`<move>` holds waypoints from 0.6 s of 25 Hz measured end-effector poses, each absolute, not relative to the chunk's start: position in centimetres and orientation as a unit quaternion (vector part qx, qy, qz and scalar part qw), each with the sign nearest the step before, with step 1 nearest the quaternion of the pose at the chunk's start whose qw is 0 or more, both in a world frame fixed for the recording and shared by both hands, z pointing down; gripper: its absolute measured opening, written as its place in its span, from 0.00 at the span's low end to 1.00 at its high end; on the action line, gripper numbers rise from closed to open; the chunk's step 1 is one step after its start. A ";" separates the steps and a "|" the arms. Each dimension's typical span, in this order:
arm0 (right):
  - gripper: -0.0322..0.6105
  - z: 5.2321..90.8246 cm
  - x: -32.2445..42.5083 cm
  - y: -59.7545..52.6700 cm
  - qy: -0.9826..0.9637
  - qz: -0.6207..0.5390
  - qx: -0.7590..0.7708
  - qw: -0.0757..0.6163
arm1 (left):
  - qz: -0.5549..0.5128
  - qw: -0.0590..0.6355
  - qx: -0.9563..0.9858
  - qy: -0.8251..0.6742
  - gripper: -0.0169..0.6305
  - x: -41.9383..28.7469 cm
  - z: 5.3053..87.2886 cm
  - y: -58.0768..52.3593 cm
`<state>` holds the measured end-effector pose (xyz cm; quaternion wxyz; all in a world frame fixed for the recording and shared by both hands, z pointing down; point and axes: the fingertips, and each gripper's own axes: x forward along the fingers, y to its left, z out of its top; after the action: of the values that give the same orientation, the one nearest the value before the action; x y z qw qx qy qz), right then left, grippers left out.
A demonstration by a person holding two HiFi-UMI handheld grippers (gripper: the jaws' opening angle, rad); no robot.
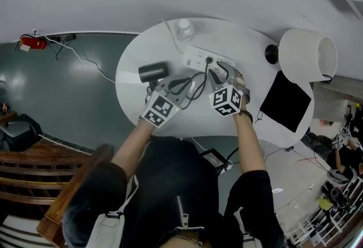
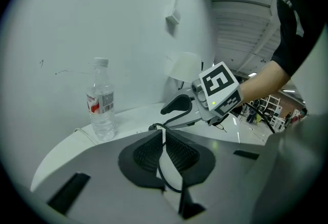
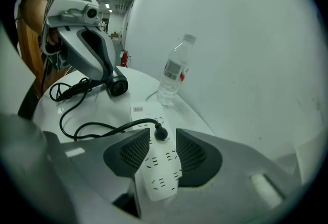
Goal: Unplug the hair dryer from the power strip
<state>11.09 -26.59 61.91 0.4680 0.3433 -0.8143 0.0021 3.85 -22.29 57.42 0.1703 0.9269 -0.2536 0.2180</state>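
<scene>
- Plug: black, seated in the white strip, which lies toward the far side of the round table.
- Right gripper: fingers apart, one on each side of the plug, clear of it.
- Dryer: lying just left of the strip.
- Left gripper: fingers together, clamped on the cord.
- Bottle: upright beyond the strip.
- Lamp: at the table's right edge.

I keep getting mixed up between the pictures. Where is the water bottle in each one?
Head view: water bottle at the white table's far edge, top centre.
Left gripper view: standing left of centre.
Right gripper view: standing above centre, beyond the power strip.
Shared landmark: the white table under it.
</scene>
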 end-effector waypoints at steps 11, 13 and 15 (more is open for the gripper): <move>0.28 65.0 9.7 -27.9 -0.816 -0.017 0.292 0.498 | 0.309 0.045 0.923 -0.224 0.31 4.6 58.4 -24.9; 0.28 65.1 9.6 -28.1 -0.817 -0.019 0.290 0.498 | 0.323 0.025 0.922 -0.212 0.35 4.8 58.7 -25.5; 0.27 65.2 9.5 -28.1 -0.818 -0.024 0.284 0.499 | 0.346 0.005 0.918 -0.196 0.38 5.0 59.1 -26.1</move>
<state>9.52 -28.10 65.20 0.4995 0.2840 -0.8181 -0.0236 5.02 -26.12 59.14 0.0052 0.9176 -0.1962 0.3456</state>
